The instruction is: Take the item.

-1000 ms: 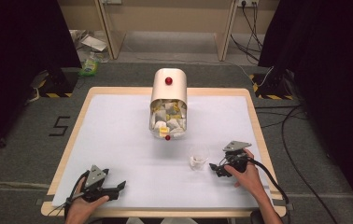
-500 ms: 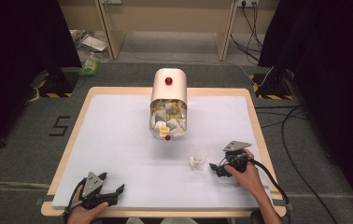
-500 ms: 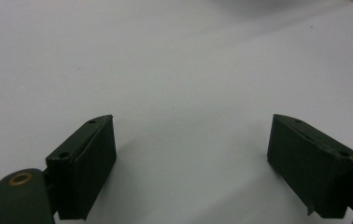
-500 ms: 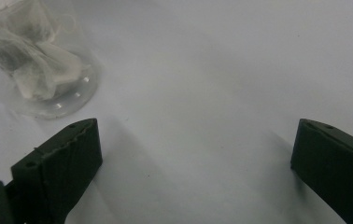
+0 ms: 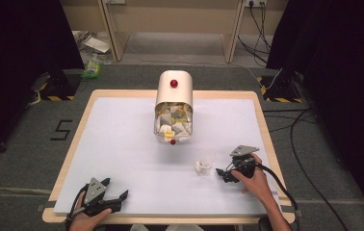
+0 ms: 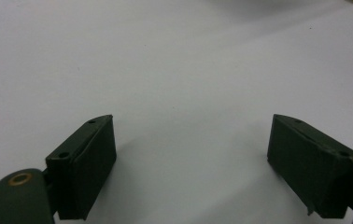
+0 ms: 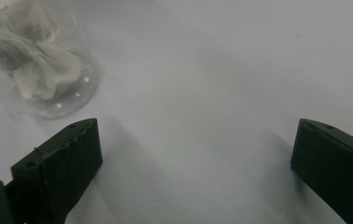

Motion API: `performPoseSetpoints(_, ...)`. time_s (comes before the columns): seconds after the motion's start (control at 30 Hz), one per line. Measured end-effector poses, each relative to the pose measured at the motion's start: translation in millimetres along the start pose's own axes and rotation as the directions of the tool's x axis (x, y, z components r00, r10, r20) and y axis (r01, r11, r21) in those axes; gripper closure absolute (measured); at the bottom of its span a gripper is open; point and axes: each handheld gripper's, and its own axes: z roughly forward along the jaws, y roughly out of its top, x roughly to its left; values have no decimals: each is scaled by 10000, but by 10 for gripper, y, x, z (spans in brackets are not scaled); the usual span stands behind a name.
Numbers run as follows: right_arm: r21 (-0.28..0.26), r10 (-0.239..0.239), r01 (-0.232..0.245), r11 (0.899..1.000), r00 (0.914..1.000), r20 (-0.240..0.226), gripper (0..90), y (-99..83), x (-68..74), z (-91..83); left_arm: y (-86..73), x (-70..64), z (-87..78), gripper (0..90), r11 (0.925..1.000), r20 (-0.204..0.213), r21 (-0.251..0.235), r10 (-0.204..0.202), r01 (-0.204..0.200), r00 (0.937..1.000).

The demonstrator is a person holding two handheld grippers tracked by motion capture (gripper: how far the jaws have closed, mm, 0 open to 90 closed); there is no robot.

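A clear glass cup (image 5: 204, 161) with a white tea bag in it stands on the white table top (image 5: 122, 144), right of centre. The same cup (image 7: 34, 60) lies at the upper left in the right gripper view. My right gripper (image 5: 220, 172) rests just right of the cup, open, with only bare table between its jaws (image 7: 193, 158). A cream tea-bag dispenser (image 5: 173, 107) with a red knob stands at the table's middle back, its clear front full of tea bags. My left gripper (image 5: 123, 196) sits at the near left edge, open over bare table (image 6: 191, 158).
The table's wooden rim (image 5: 74, 139) frames the white top. Beyond the table lie grey floor, cables (image 5: 310, 144) at the right, litter (image 5: 92, 70) at the back left and dark curtains on both sides.
My left gripper has pulled back a little toward the near edge of the table. The right gripper and the cup have stayed where they were.
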Motion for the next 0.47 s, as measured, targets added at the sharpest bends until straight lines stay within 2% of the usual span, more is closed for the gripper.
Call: performPoseSetpoints(0.47, 3, 25, -25, 10000, 10000, -12, 25, 0, 3, 0, -2, 3, 0, 145, 10000, 15, -11, -6, 6, 10000)
